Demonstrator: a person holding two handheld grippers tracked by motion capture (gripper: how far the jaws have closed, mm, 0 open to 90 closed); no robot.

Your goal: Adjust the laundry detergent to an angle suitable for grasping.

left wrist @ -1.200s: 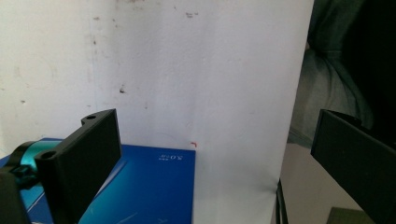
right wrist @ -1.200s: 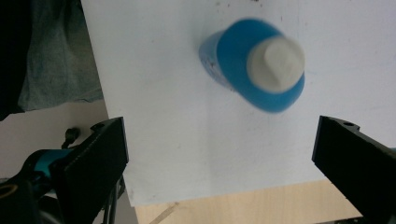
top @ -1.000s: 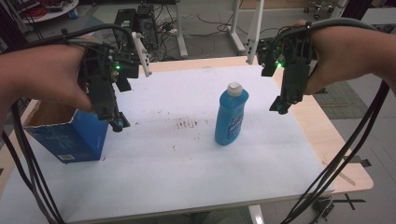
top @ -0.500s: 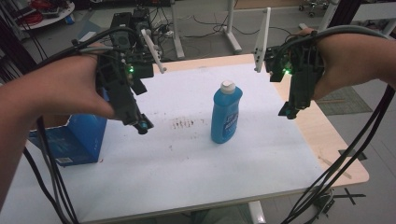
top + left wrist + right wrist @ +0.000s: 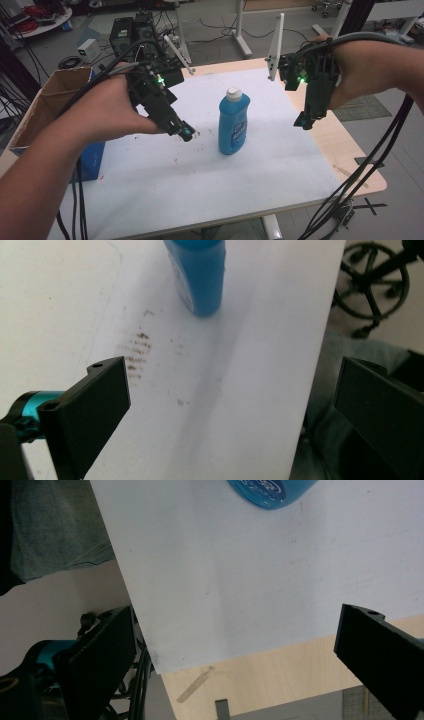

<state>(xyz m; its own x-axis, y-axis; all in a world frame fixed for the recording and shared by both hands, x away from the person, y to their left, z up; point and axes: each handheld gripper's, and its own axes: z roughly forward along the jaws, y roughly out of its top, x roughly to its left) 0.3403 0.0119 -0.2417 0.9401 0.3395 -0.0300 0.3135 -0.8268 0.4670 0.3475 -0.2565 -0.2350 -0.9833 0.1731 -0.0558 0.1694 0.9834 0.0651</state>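
A blue bottle (image 5: 233, 125) with a white cap stands upright in the middle of the white sheet (image 5: 260, 180). My left gripper (image 5: 186, 132) hovers just left of the bottle, low over the sheet. In the left gripper view its jaws (image 5: 230, 410) stand wide open and empty, with the bottle (image 5: 197, 275) ahead. My right gripper (image 5: 303, 121) hangs to the right of the bottle, over the sheet's right edge. It too is open (image 5: 240, 650) and holds nothing; the bottle's base (image 5: 272, 490) shows at the top of its view.
An open cardboard box (image 5: 55, 95) with blue sides stands at the table's left edge. Brown smears (image 5: 137, 347) mark the sheet near the left gripper. Bare wooden tabletop (image 5: 340, 145) lies right of the sheet. Cables trail from both grippers.
My left gripper has moved right, from beside the box to close by the bottle. The right gripper has stayed almost where it was. Both jaws remain open.
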